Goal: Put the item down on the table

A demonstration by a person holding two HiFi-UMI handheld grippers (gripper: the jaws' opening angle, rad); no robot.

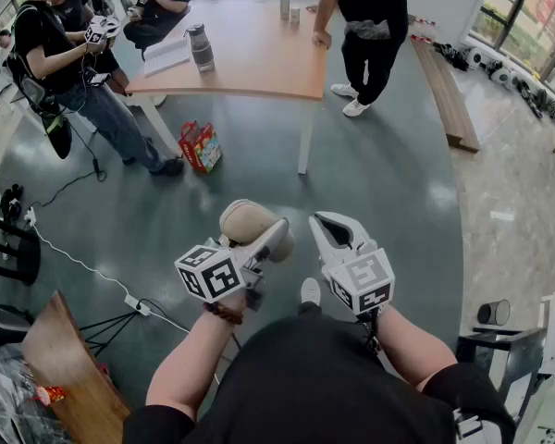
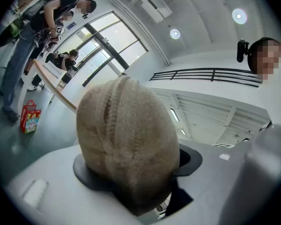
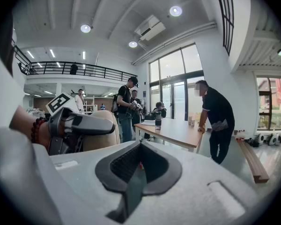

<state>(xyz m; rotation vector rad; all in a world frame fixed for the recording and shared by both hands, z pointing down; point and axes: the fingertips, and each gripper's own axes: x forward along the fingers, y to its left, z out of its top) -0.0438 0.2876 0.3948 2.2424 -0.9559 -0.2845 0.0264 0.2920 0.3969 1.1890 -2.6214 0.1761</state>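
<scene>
A beige knitted, rounded item (image 1: 248,221) is clamped between the jaws of my left gripper (image 1: 264,239), held in the air above the grey floor. The left gripper view is mostly filled by the item (image 2: 126,144), which sits wedged in the dark jaw pads. My right gripper (image 1: 329,233) hovers just to the right of it, jaws shut with nothing between them. From the right gripper view the pads (image 3: 139,165) meet, and the item (image 3: 103,130) shows at the left. The orange wooden table (image 1: 259,63) stands far ahead.
On the table (image 3: 175,131) are a grey bottle (image 1: 202,47), papers and small cups. Several people stand or sit around it. A red bag (image 1: 200,146) lies on the floor by a table leg. A wooden bench (image 1: 447,95) runs at right, a cable (image 1: 83,266) at left.
</scene>
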